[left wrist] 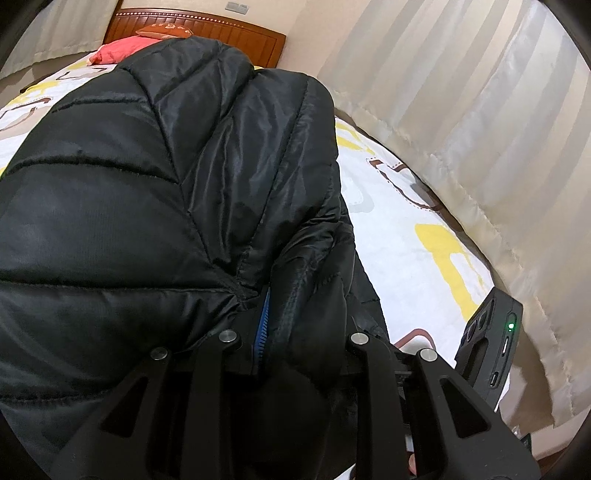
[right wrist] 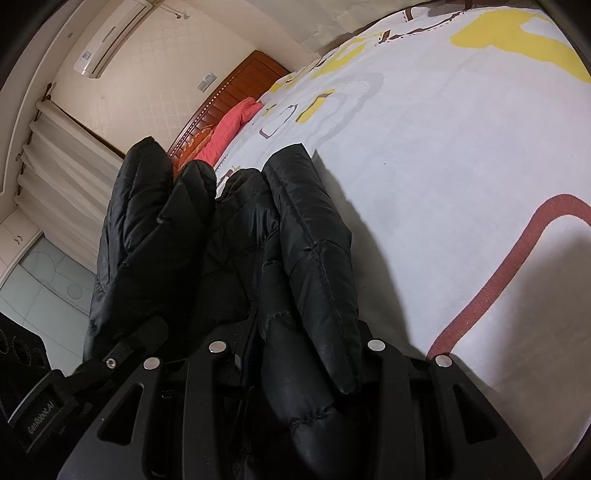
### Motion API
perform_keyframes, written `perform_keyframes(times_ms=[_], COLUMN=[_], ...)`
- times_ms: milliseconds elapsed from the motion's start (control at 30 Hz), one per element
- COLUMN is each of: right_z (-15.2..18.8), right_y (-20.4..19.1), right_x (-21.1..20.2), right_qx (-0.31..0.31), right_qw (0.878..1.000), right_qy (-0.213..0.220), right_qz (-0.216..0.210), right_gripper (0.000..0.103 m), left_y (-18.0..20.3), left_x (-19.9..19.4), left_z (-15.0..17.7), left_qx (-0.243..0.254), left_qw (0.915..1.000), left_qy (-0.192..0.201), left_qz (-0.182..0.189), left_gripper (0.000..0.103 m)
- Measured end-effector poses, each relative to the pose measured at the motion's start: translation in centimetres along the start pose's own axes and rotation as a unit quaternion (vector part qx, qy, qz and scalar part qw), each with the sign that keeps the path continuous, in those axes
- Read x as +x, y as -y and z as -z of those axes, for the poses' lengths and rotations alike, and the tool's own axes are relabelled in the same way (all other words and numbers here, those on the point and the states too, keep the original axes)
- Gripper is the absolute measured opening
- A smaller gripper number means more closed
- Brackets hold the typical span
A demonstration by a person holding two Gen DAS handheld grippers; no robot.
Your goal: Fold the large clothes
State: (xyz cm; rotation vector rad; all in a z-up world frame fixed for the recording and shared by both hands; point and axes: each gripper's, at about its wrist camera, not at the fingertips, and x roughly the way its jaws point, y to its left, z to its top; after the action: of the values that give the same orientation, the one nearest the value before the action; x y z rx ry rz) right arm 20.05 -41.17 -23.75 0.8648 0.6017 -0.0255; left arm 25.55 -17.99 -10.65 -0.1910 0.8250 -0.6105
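A large black quilted puffer jacket lies bunched on the bed and fills most of the left wrist view. A strip of blue zipper shows at its edge. My left gripper is shut on a thick fold beside that zipper, and the fabric hides its fingertips. In the right wrist view, padded folds of the jacket run straight into my right gripper, which is shut on them. The right gripper's casing sits close beside the left one.
The bed sheet is white with yellow and brown shapes and stretches out to the right of the jacket. A red pillow and a wooden headboard are at the far end. Pale curtains hang along the bed's side.
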Motion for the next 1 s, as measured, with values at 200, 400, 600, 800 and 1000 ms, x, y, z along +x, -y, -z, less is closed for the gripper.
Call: perform_keyframes(times_ms=[200, 400, 600, 800, 1000], right_z=[0.0, 0.0, 0.0, -0.3, -0.6], right_y=[0.0, -0.1, -0.2, -0.2, -0.1], right_x=[0.0, -0.1, -0.1, -0.2, -0.4], right_qx=[0.000, 0.001, 0.003, 0.004, 0.010], right_qw=[1.000, 1.000, 1.000, 1.000, 1.000], right_qy=[0.000, -0.001, -0.003, -0.009, -0.013], right_qz=[0.000, 0.001, 0.001, -0.002, -0.007], right_gripper=[0.034, 0.034, 0.034, 0.036, 0.040], left_y=[0.1, -0.1, 0.8, 1.7, 2.5], left_x=[0.4, -0.6, -0.7, -0.9, -1.9], left_z=[0.8, 1.0, 1.2, 1.2, 1.2], left_qx=[0.022, 0.022, 0.023, 0.031, 0.026], left_qw=[0.9997, 0.9998, 0.9997, 0.9995, 0.9994], left_qy=[0.002, 0.002, 0.002, 0.005, 0.010], left_qz=[-0.004, -0.002, -0.004, -0.009, 0.021], left_gripper=[0.022, 0.022, 0.022, 0.026, 0.057])
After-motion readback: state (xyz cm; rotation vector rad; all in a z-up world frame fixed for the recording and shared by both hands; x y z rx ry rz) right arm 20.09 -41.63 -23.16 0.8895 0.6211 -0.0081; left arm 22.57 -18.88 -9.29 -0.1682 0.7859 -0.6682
